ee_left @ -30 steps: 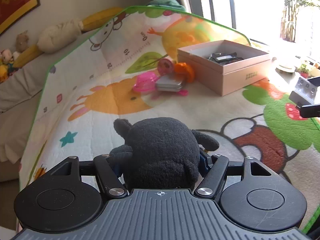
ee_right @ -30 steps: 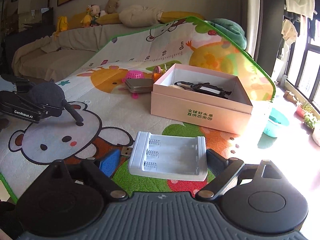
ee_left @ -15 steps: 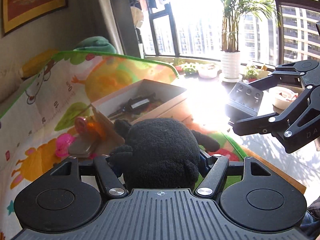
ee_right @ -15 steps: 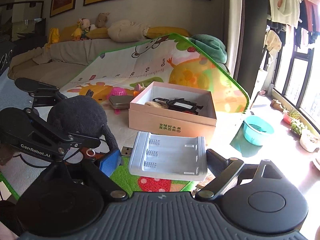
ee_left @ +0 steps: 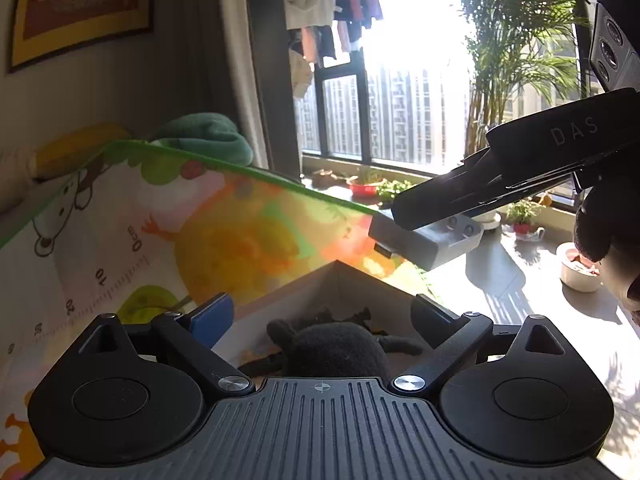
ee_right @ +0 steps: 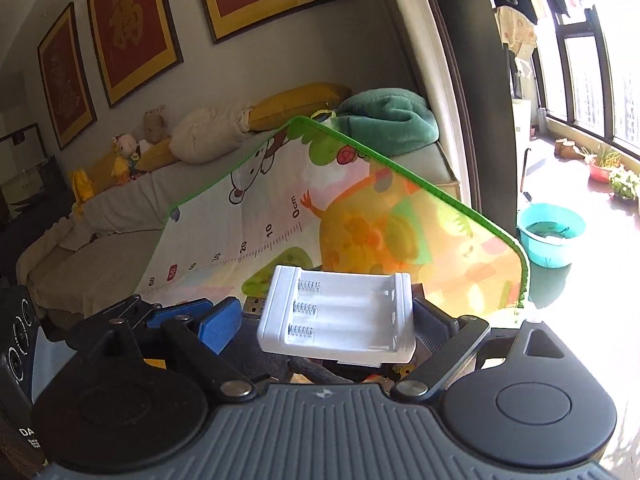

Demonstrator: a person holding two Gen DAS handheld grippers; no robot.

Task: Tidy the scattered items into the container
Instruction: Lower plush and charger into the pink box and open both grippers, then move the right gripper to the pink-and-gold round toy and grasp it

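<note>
Standing by the sofa, the biggest thing before me is the cartoon play mat (ee_right: 256,216), printed with a height ruler and a green border, its far end propped up against the grey-covered sofa (ee_right: 120,216) where a cream cushion, yellow pillows, a green blanket (ee_right: 388,116) and a few small stuffed animals sit beneath red and gold framed pictures (ee_right: 128,36). Beyond it, tall windows (ee_left: 400,112) pour in hard sunlight over a tiled sill with potted plants, a palm, hanging laundry and a teal basin (ee_right: 550,234). On the mat sits the pink cardboard box (ee_left: 320,284), one inner corner pointing away from the left wrist camera. Inside it, just below the left gripper (ee_left: 324,312), lies the black plush toy (ee_left: 336,346), a rounded lump with thin limbs splayed out to either side; its long axis seems to run across the view, though most of it is hidden by the gripper body. The left claw's fingers are spread wide with nothing between them, the blue pad (ee_left: 212,316) well clear of the toy. The right gripper (ee_right: 336,316) is clamped on the white battery charger (ee_right: 340,316), which is carried flat with its three spring slots facing up, the slots running left to right between the fingers and its USB plug (ee_right: 254,306) sticking out toward the blue pad. From the left wrist camera, that charger hangs in the air above the box's far corner, plug end toward the mat.
</note>
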